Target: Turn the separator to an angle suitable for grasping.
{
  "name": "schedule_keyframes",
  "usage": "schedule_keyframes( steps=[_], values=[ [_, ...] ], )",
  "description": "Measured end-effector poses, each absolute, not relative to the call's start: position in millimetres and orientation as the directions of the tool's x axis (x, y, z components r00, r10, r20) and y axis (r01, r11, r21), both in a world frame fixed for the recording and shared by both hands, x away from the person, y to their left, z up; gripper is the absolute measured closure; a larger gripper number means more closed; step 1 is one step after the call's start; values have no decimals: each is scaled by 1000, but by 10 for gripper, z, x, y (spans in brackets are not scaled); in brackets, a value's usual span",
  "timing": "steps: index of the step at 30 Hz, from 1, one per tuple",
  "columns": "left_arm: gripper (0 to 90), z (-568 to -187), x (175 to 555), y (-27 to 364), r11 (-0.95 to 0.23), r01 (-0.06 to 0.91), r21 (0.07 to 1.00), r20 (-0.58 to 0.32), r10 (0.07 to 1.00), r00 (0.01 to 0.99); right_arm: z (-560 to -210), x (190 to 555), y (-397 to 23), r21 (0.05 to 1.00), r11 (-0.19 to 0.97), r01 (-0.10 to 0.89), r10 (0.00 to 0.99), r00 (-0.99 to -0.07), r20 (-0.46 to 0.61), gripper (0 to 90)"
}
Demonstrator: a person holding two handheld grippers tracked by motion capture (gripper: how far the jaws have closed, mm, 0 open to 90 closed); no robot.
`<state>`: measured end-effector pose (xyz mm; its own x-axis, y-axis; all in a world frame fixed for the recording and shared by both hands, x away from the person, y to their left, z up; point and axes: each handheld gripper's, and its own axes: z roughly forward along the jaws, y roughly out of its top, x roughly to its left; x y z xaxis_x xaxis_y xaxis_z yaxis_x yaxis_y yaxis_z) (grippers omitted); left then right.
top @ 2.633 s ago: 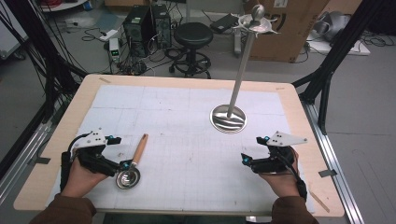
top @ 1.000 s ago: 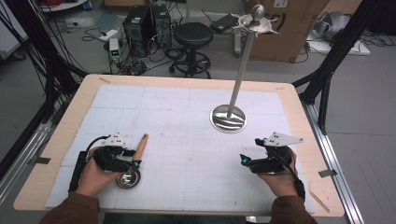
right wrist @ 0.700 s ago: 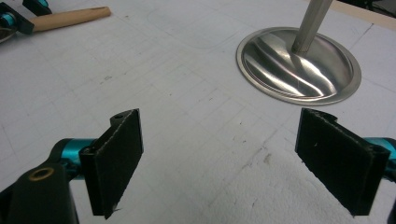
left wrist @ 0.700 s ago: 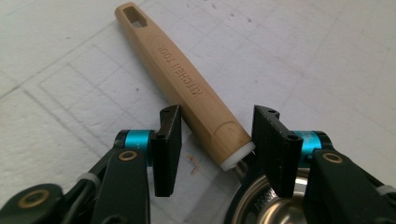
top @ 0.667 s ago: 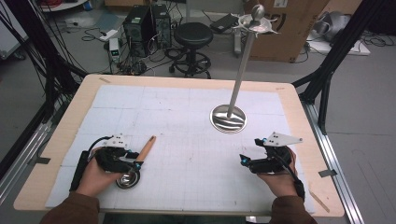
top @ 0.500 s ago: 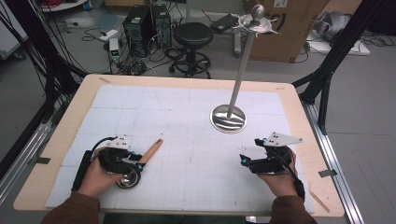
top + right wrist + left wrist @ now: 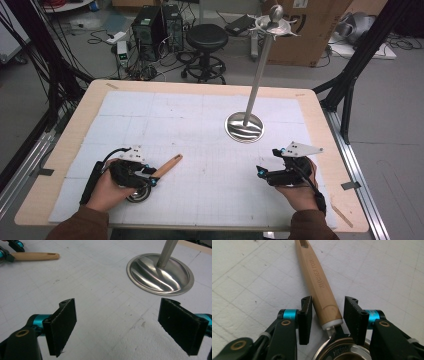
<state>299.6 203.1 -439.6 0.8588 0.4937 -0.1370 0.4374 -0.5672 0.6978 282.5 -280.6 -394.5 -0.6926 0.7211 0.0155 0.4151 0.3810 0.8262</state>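
High view: the left gripper [image 7: 150, 176] sits near the desk's [image 7: 60, 165] front-left corner, over a wooden-handled metal strainer [image 7: 165, 166] whose handle slants up and away toward the desk's middle. The right gripper [image 7: 265, 173] rests near the front-right corner. A steel stand [image 7: 245, 126] rises from its round base right of centre, well apart from both; the white mat between the grippers is bare, with open room toward the far edge.

Left gripper view: the jaws, which have just been closing, flank the handle's [image 7: 319, 282] lower end where wood meets a pale collar. The left pad touches it; a thin gap shows at the right pad, so a firm grasp cannot be told. The handle is light wood stamped "KITCHEN TOOL", with a slot near its tip.

Right gripper view: the jaws stand released, wide apart over bare mat, the stand's base [image 7: 160, 273] ahead.
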Motion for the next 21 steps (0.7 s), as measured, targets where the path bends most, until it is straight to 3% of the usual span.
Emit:
schedule_keyframes(
  steps=[11,14,21],
  values=[
    [549,-4326,2976,2038,-547,438,713,-128,513,849,-3956,2828,-2811,823,383,420,720,-694,19,141],
    [497,-4323,2974,2020,-556,438,706,-113,522,846,-3962,2833,-2813,822,385,420,721,-693,17,141],
    [498,-4264,2949,1977,-574,439,691,-78,545,835,-3961,2830,-2816,821,385,422,722,-692,18,141]
  ],
)
